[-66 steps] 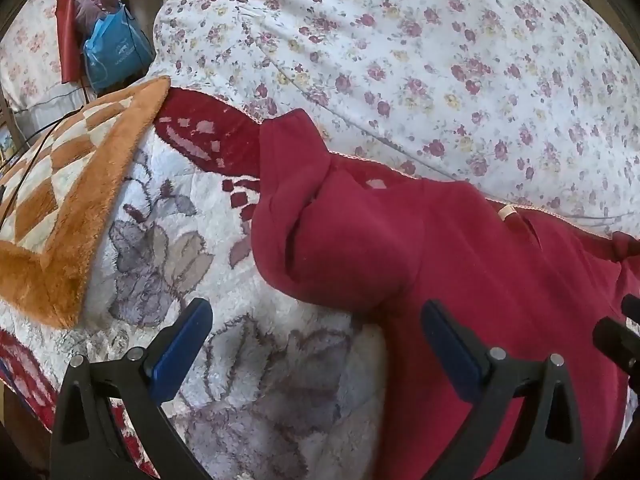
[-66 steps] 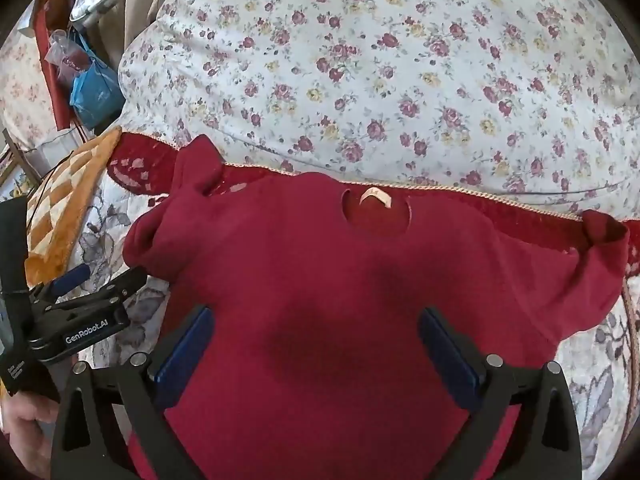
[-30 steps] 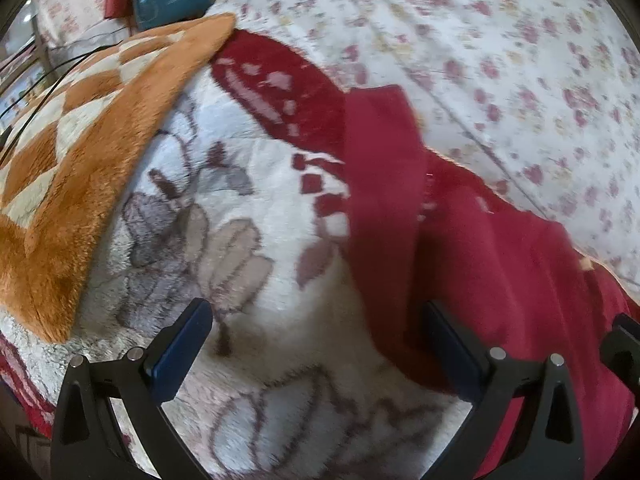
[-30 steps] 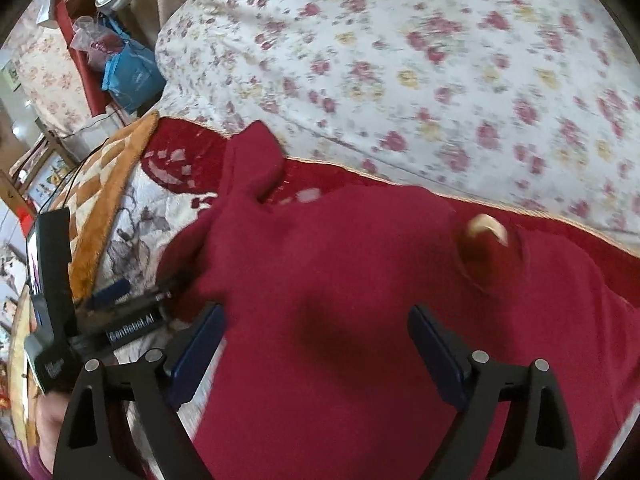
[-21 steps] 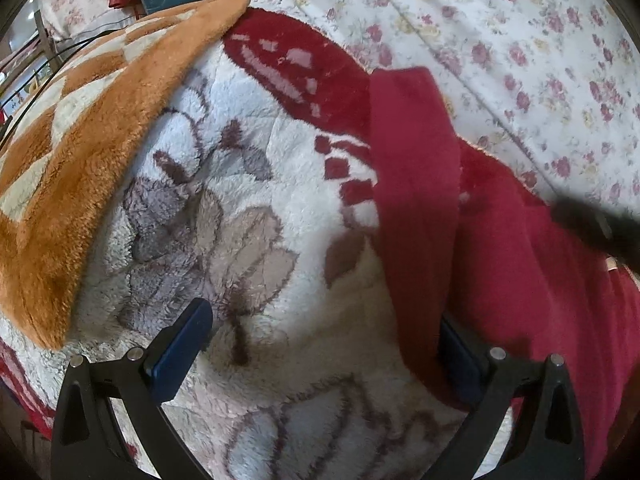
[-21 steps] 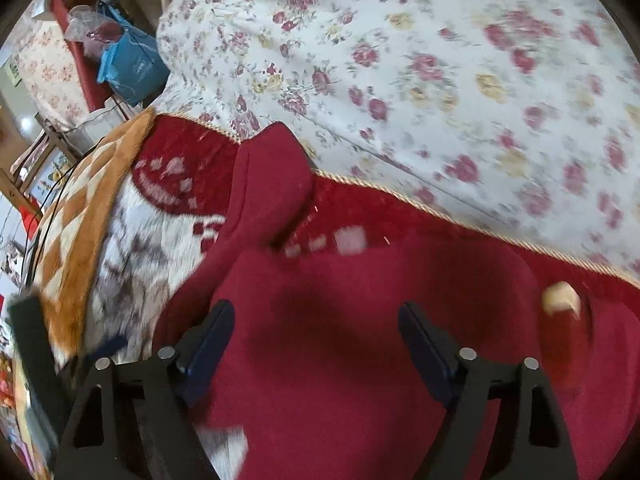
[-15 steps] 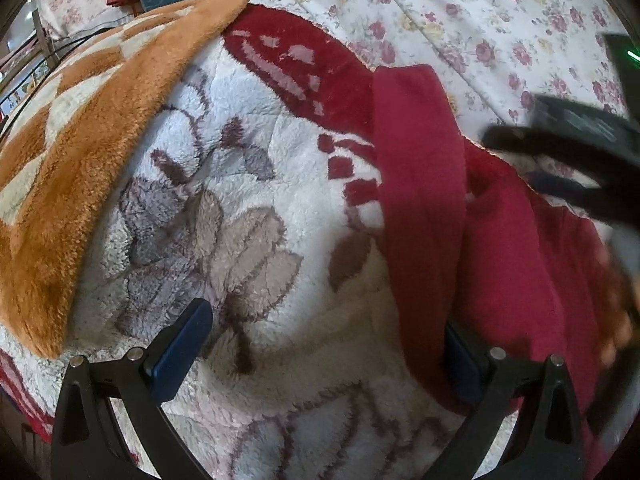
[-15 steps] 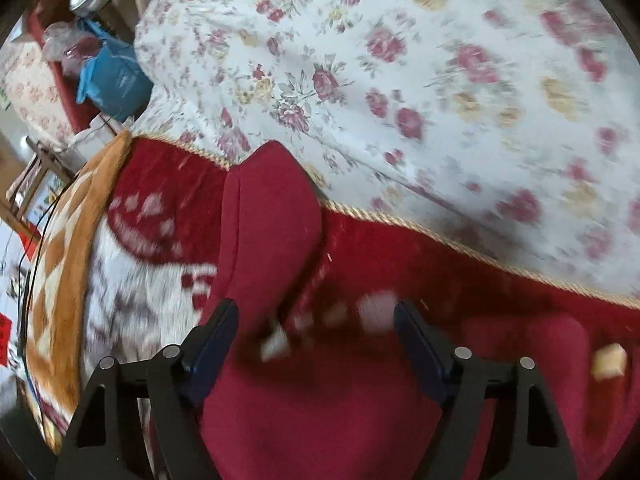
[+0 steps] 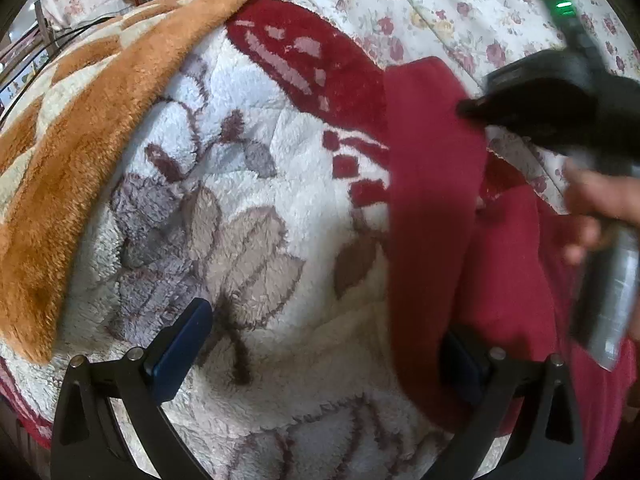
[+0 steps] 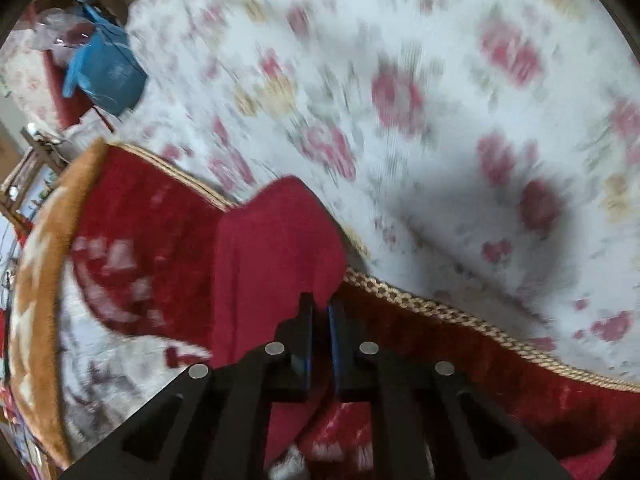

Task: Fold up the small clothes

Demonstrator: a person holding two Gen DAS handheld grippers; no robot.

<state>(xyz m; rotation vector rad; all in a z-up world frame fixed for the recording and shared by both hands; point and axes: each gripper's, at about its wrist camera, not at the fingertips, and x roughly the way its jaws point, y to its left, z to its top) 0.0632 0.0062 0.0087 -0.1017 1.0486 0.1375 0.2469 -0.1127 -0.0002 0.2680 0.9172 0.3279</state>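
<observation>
A small dark red top lies on a fleecy white blanket with a leaf pattern. Its left sleeve stretches away from me along the blanket. My left gripper is open, low over the blanket, its right finger tucked under the sleeve's near edge. My right gripper is shut on the far edge of the sleeve. It also shows in the left wrist view, black and blurred, with the hand that holds it.
An orange and cream checked rug lies to the left. A white quilt with red flowers rises behind the top. A blue bag sits at the far left by a wooden frame.
My right gripper has swung left over the top to the sleeve and shut on its edge. My left gripper has dropped to the sleeve's near edge and stays open.
</observation>
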